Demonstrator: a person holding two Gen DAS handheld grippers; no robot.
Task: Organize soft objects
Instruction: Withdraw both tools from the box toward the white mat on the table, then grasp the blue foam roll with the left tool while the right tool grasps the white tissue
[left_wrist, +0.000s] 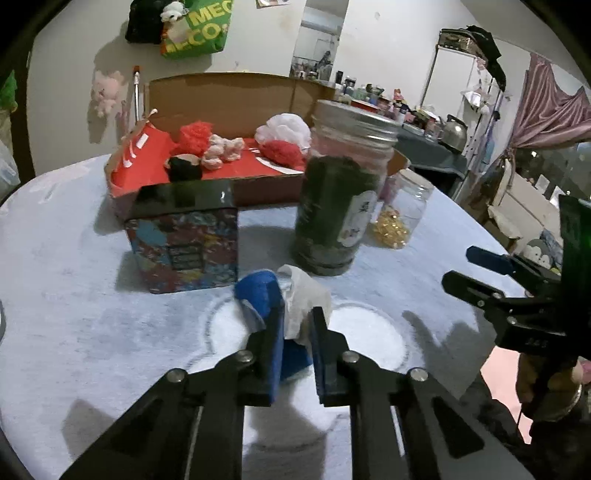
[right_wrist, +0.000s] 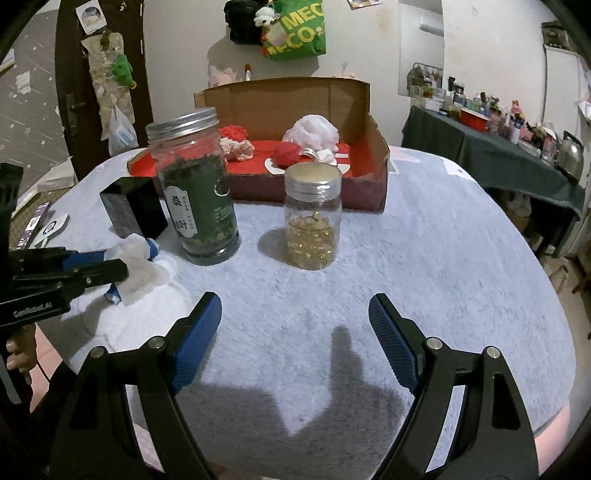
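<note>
My left gripper (left_wrist: 295, 317) is shut on a crumpled white cloth (left_wrist: 304, 299), held low over the fuzzy white table (left_wrist: 74, 295); it also shows in the right wrist view (right_wrist: 138, 264). An open cardboard box with a red floor (left_wrist: 236, 166) stands behind, holding red (left_wrist: 195, 136), pink (left_wrist: 221, 147), white (left_wrist: 284, 129) and black (left_wrist: 183, 166) soft items. My right gripper (right_wrist: 295, 325) is open and empty above the table's front, and shows at the right of the left wrist view (left_wrist: 465, 269).
A tall jar of green leaves (left_wrist: 338, 206) and a small jar of gold beads (right_wrist: 313, 218) stand mid-table. A colourful black-topped box (left_wrist: 183, 240) sits left of the tall jar. A cluttered dark side table (right_wrist: 498, 147) is at right.
</note>
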